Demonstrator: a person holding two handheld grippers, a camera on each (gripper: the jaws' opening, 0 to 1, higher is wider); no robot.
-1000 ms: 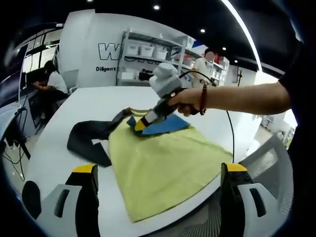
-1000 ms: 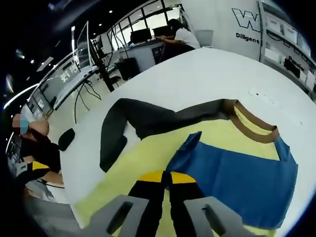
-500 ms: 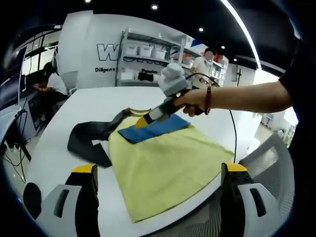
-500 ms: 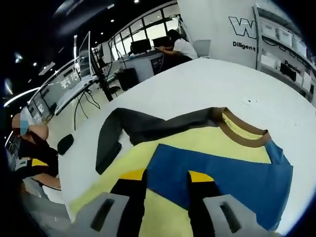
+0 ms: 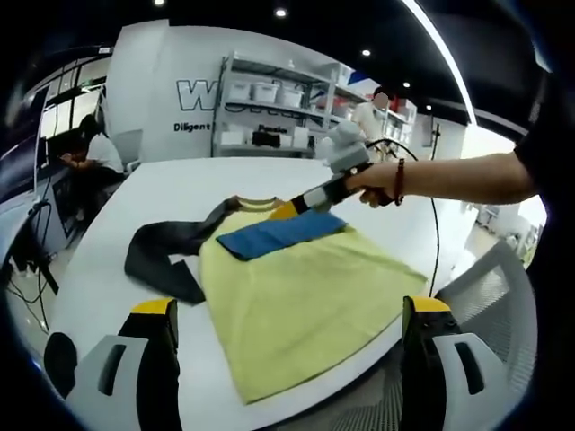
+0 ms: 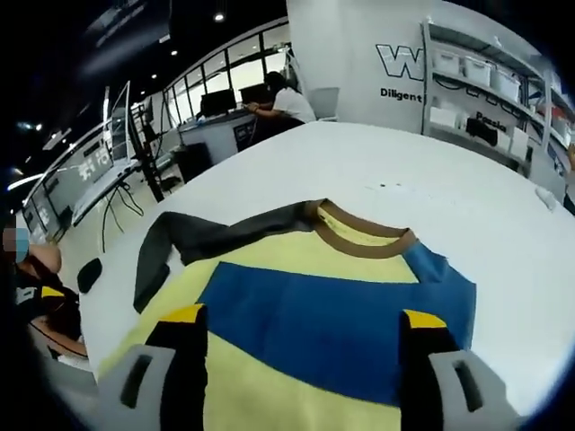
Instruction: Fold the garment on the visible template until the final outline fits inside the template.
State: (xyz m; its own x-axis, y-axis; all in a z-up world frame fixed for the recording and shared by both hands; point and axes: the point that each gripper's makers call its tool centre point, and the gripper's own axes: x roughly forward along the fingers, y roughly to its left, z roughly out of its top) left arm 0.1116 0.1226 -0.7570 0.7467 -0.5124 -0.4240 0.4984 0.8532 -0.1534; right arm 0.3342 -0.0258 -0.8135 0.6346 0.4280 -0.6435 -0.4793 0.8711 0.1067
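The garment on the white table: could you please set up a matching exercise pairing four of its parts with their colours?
Parts:
1. collar
2. long sleeve
3. folded-over sleeve
4. body

Colours:
A. yellow
B. dark grey
C. brown
D. blue

Pairs: 1-C, 2-B, 3-D, 4-A

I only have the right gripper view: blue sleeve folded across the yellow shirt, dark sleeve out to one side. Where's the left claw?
Observer: The left claw is open over the hem end, gripping nothing.
Operator: Is the hem hanging off the table?
Observer: It doesn't look so. The yellow shirt has its lower corner on the white table, close to the near edge.
Operator: How does my right claw look from outside?
Observer: The right claw hangs at the far edge of the blue sleeve, near the neckline.
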